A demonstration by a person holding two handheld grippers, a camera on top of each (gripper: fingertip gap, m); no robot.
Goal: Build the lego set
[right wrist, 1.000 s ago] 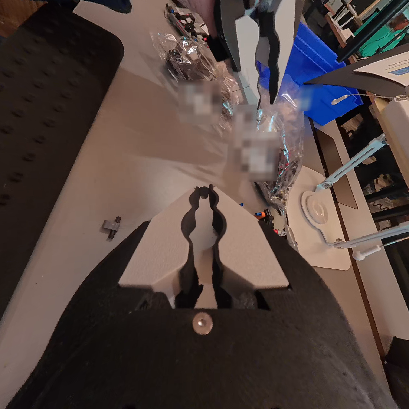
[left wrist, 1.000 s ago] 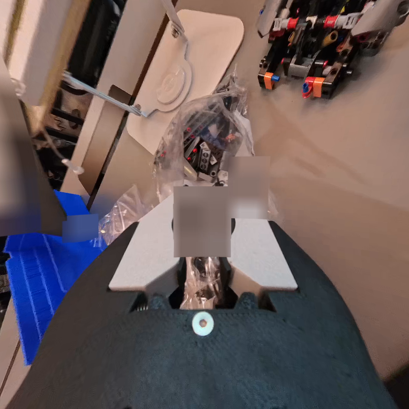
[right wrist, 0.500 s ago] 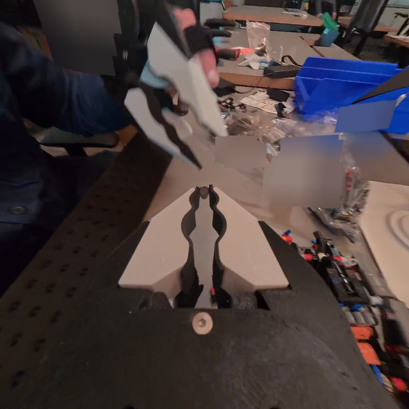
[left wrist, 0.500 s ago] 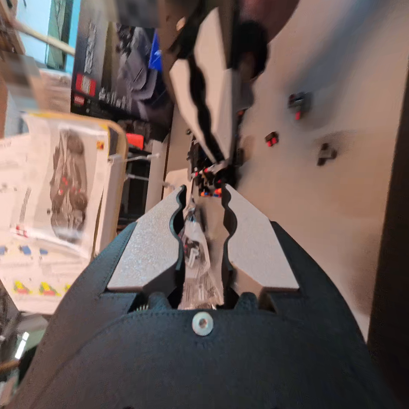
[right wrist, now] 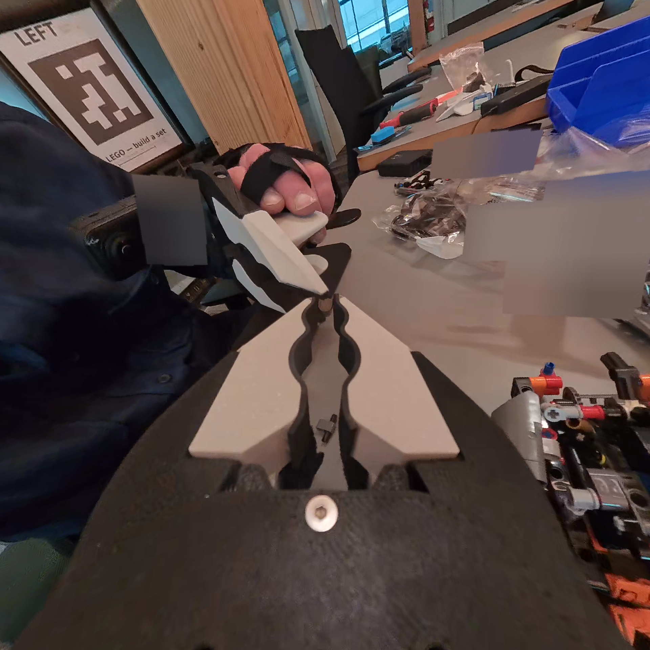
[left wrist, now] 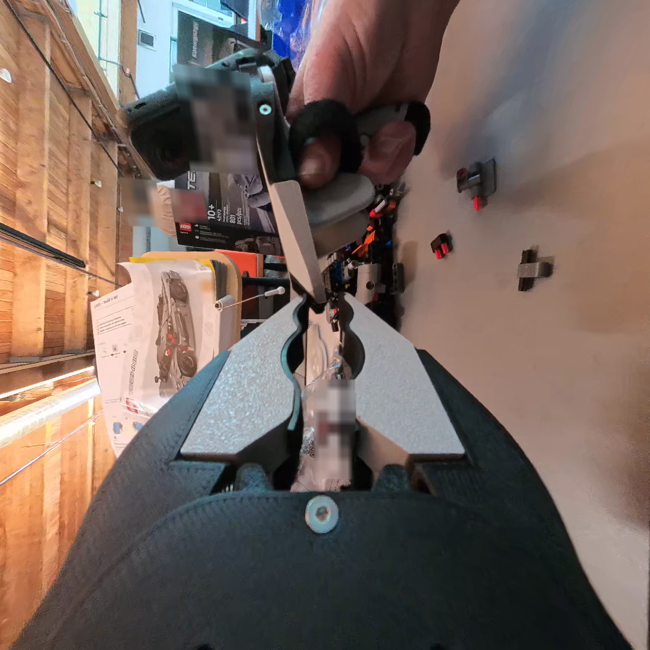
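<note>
Left tongs clamp a clear plastic bag of parts. Right tongs pinch a small tan peg, tips nearly meeting the left's. The half-built lego model sits at the bench edge, seemingly well clear; open bench between.

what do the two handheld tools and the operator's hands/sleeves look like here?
Both tools match: a textured black body with a silver screw at its centre, and two pale grey wedge-shaped fingers with wavy black inner pads. Left tool, right tool. Each carries a black camera block. Black fabric straps loop over the fingers of the hand on the left tool. A dark navy sleeve shows behind it.
</note>
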